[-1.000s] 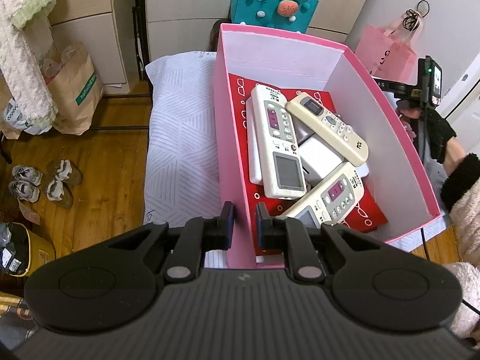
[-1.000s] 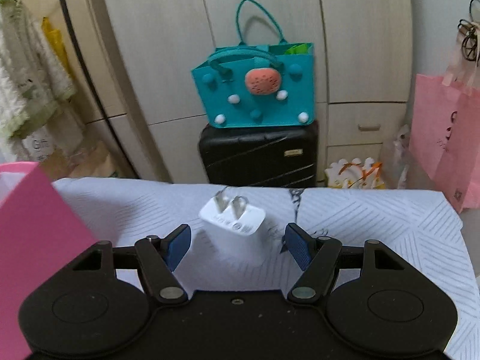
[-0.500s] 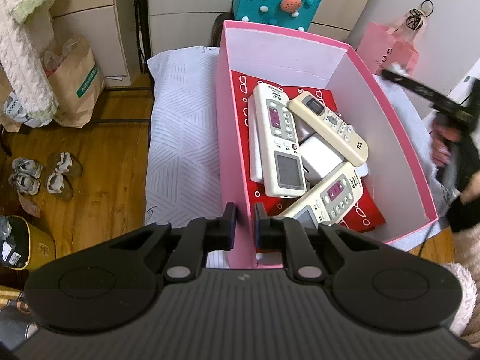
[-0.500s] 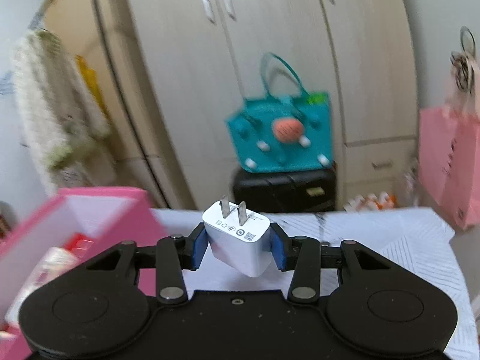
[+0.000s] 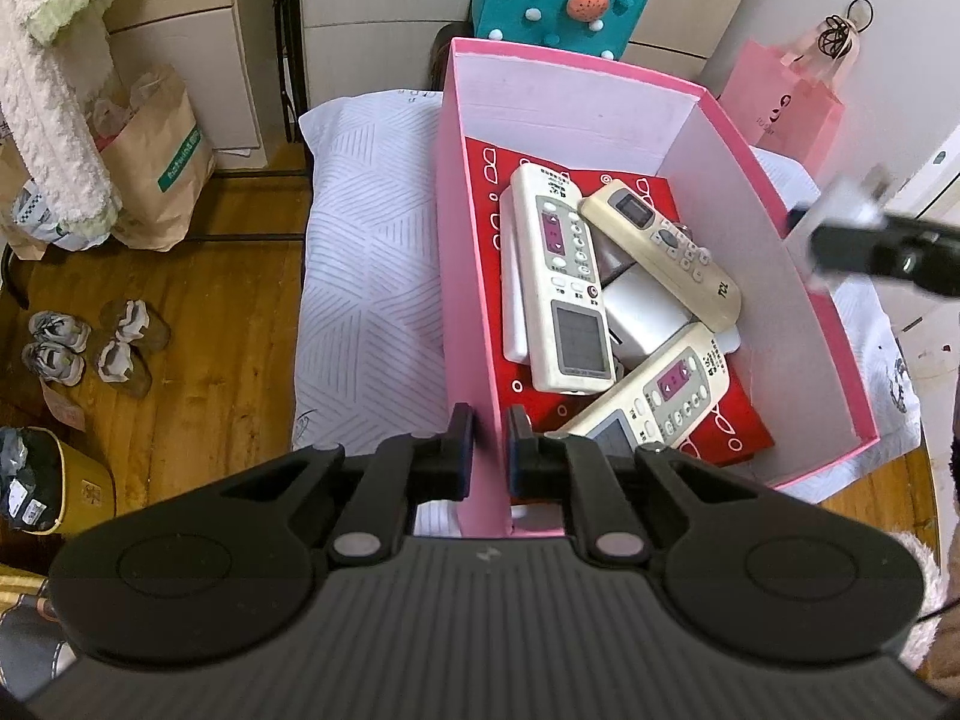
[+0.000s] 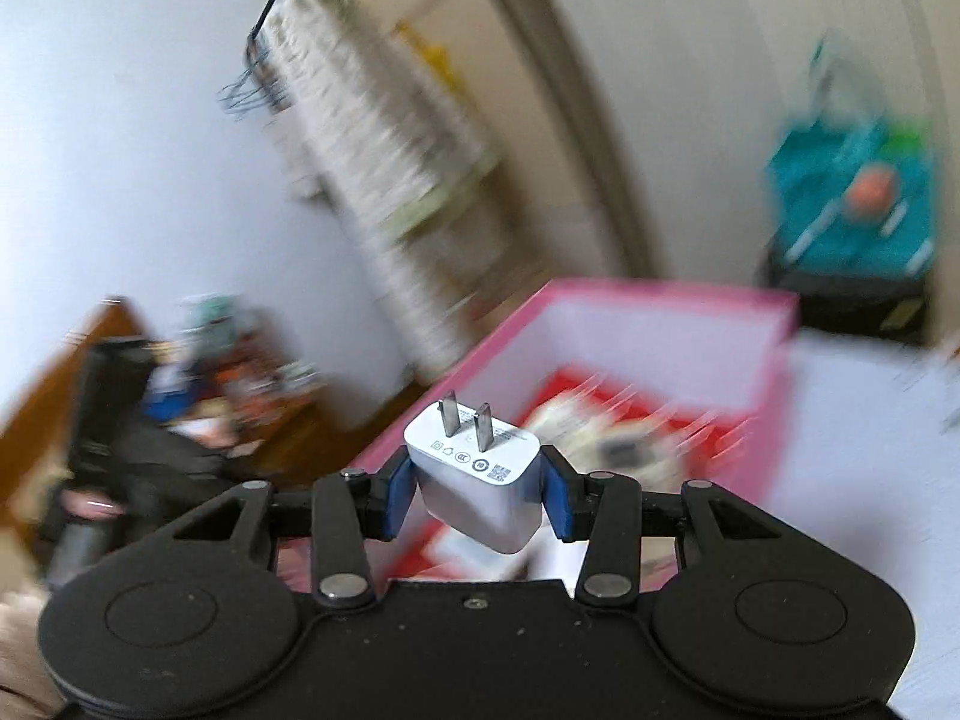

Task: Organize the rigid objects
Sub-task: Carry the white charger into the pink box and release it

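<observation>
Box (image 5: 606, 114), pink, open-topped, is the landmark; it rests on a white patterned cushion (image 5: 366, 252) that extends past its left wall. Left gripper (image 5: 487, 444) straddles the near-left wall of the box, jaws narrow and clamped on that wall, 1 finger outside and 1 inside. Contents of the box: 3 remote controls (image 5: 564, 282) lying crossed over a white block on a red liner.

Right gripper (image 6: 477, 501) is above the right rim of the box, jaws closed on the 2 flat side faces of a white charger plug (image 6: 474, 480), prongs pointing away from the camera. The surroundings in the right wrist view are blurred.

Handling, as judged: the plug is light, rigid and smooth-shelled, so it can slip or twist under a weak pinch. Grip the flat sides at mid-body, never the 2 prongs. Release low over the remote controls to avoid impact
</observation>
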The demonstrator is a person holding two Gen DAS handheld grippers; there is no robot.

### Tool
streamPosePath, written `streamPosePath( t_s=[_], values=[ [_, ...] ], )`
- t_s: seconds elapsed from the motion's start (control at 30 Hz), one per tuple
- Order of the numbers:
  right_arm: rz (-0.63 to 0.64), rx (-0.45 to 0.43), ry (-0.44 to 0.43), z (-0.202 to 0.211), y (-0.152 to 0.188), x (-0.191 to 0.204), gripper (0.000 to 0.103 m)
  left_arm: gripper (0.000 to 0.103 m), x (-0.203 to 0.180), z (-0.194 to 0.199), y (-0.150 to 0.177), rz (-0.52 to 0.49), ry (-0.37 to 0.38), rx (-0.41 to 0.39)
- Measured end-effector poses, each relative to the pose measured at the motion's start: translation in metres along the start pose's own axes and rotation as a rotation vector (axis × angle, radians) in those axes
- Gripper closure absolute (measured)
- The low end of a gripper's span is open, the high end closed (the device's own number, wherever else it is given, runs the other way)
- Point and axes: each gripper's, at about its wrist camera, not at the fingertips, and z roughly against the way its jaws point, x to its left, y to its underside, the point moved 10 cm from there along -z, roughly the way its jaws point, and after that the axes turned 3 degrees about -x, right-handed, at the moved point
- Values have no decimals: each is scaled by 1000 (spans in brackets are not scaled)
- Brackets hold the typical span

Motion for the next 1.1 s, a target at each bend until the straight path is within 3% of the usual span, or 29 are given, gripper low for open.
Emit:
streamPosePath(
  t_s=[0.3, 0.47, 0.6, 0.73, 0.9, 1.0, 1.1],
  values=[
    [27, 243, 168, -65, 18, -15, 54, 92, 2, 1, 2, -3, 25, -10],
    [45, 317, 239, -80, 33, -28, 54, 92, 2, 2, 1, -9, 41, -9],
    [117, 326, 299, -83, 32, -28, 54, 92, 2, 2, 1, -25, 47, -14],
    [104, 352, 292, -87, 33, -29, 54, 91, 1, 3, 2, -34, 50, -18],
    [127, 379, 375, -92, 33, -38, 53, 91, 0, 3, 1, -44, 54, -16],
    [157, 365, 382, -92, 32, -34, 40, 91, 1, 3, 2, -41, 59, -18],
    [215, 303, 410, -84, 27, -26, 36, 91, 1, 3, 2, -39, 64, -19]
  ],
)
